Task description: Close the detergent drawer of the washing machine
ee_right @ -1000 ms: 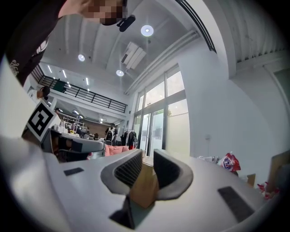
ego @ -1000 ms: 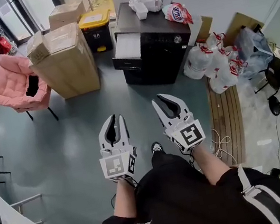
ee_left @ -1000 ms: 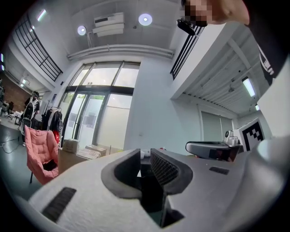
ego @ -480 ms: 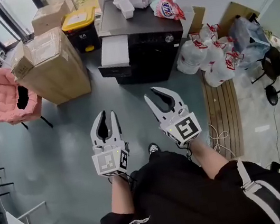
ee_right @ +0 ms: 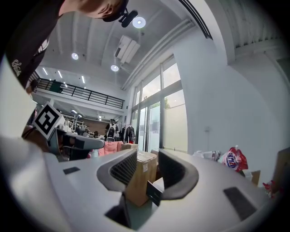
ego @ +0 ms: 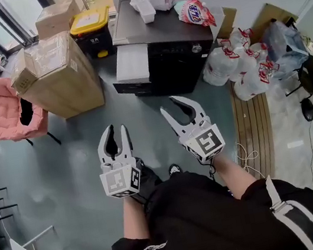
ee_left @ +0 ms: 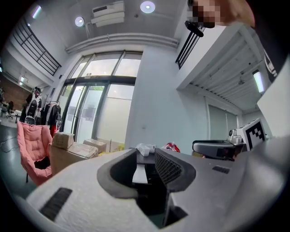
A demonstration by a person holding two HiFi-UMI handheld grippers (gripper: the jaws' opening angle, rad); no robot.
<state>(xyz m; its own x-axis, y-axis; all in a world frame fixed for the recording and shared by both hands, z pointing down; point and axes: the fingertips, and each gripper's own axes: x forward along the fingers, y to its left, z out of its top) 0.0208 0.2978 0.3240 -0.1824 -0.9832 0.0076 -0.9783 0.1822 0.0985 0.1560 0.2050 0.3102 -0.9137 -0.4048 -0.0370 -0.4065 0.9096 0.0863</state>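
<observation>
- the left claw [ego: 116,132] is standing partly open and is holding nothing; its jaws have just been opening, with only air between them.
- the right claw [ego: 177,108] is standing a little wider open, and it is also gripping nothing; its jaws have just been opening too.
- both claws are pointing level, side by side over the grey floor [ego: 84,158], and they are staying well apart from the black washing machine [ego: 185,65] ahead.
- the detergent drawer [ego: 132,64] is sticking out of the machine's front on the left side, with its white top showing; in the left gripper view it is appearing far behind the gap of the jaws.
- a red and white bag [ego: 195,13] and some white packets [ego: 149,0] are lying on top of the machine.
- a big cardboard box [ego: 57,73] is standing near the drawer on its left; in the right gripper view it is showing between the jaws, far off.
- a pink chair [ego: 4,109] is standing further left, and white plastic bags [ego: 242,67] are lying at the machine's right.
</observation>
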